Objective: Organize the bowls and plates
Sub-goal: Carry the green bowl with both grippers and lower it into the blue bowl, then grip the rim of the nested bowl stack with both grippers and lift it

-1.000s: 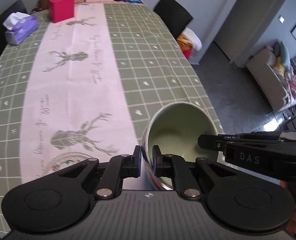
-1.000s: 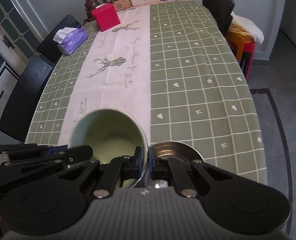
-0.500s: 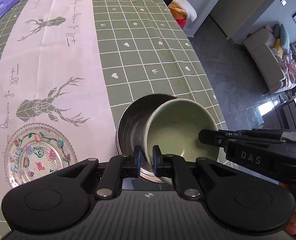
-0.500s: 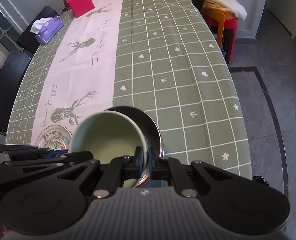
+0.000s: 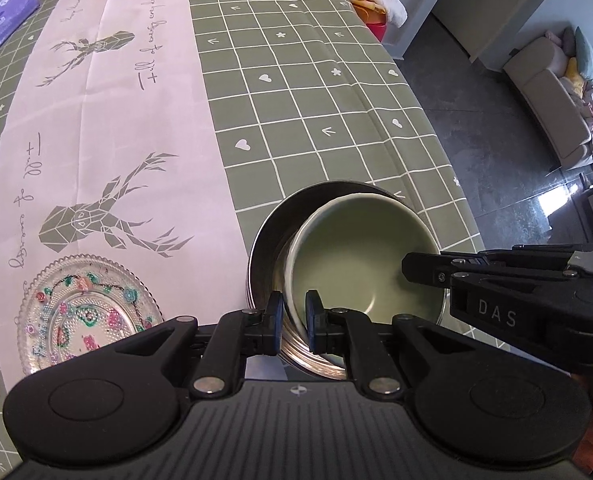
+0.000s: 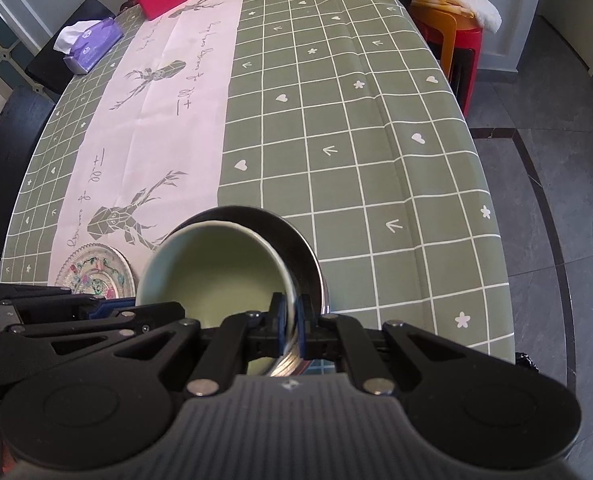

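Lowered, the pale-green bowl (image 5: 356,256) now sits tilted in the steel bowl (image 5: 272,236).

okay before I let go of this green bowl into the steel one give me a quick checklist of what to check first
1. Left gripper pinches the green bowl rim: ok.
2. Right gripper pinches the opposite rim: ok, though its outer finger seems to lie against the steel bowl wall too.
3. Green bowl sits inside the steel bowl's mouth: ok, both views show it nested within the rim.
4. Green bowl level: not ok, it is tilted toward the cameras.
5. Green bowl's base resting on the steel bowl's bottom: cannot tell, hidden.
6. Glass plate apart from the bowls: ok, a gap of cloth shows between them.
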A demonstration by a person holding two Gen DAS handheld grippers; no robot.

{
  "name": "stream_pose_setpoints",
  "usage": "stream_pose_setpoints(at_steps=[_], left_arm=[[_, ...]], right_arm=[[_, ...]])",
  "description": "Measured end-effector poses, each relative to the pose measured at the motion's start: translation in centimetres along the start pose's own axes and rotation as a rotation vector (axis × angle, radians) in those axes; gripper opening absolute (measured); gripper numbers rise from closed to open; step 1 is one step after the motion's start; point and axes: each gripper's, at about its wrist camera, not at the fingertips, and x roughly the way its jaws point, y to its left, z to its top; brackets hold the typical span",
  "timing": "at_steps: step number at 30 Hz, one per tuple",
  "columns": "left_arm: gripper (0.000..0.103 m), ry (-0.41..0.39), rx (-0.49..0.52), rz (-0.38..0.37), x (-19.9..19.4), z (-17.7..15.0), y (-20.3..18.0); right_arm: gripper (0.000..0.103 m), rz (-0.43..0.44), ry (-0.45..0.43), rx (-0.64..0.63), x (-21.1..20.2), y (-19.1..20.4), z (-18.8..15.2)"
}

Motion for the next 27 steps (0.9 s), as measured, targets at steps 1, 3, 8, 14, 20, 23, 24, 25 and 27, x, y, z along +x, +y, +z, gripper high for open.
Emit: stream_pose_setpoints(at_steps=[1,3,8,14,20,23,24,25,27], left_arm=[[0.012,-0.001,0.004,0.004,0.1,0.1,0.0],[0.012,0.003,0.008,0.012,0.2,0.2,-0.1],[0.012,0.006,0.037,0.032,0.7,0.1,-0.4],[0.012,-0.002,0.042,0.032,0.6,0.2,-0.3],[0.012,-0.02,0.034,0.004,-0.2,0.3,0.0],[0.012,-0.044,0.029,-0.008,-1.0,0.6,0.0],[0.012,-0.052,0.028,-0.01,-1.2,0.7,0.1],[0.012,-0.061,0.024,-0.015,-1.5,0.8,0.1],[0.013,-0.077,0.018,-0.031,-2.1,0.9,0.3]], right_arm=[[0.003,-0.001,0.001,-0.001,0.1,0.0,0.0],[0.003,-0.004,0.003,-0.003,0.4,0.0,0.1],[0.004,-0.018,0.012,-0.012,0.9,0.1,0.0],[0.004,-0.015,0.018,-0.006,1.2,-0.1,0.0],[0.008,-0.015,0.013,-0.014,0.8,0.1,0.1],[0.009,-0.026,-0.024,-0.036,-0.1,0.5,0.3],[0.01,-0.028,-0.036,-0.042,-0.5,0.7,0.3],[0.011,-0.025,-0.047,-0.047,-0.9,0.7,0.5],[0.026,-0.021,-0.069,-0.055,-1.6,0.9,0.6]])
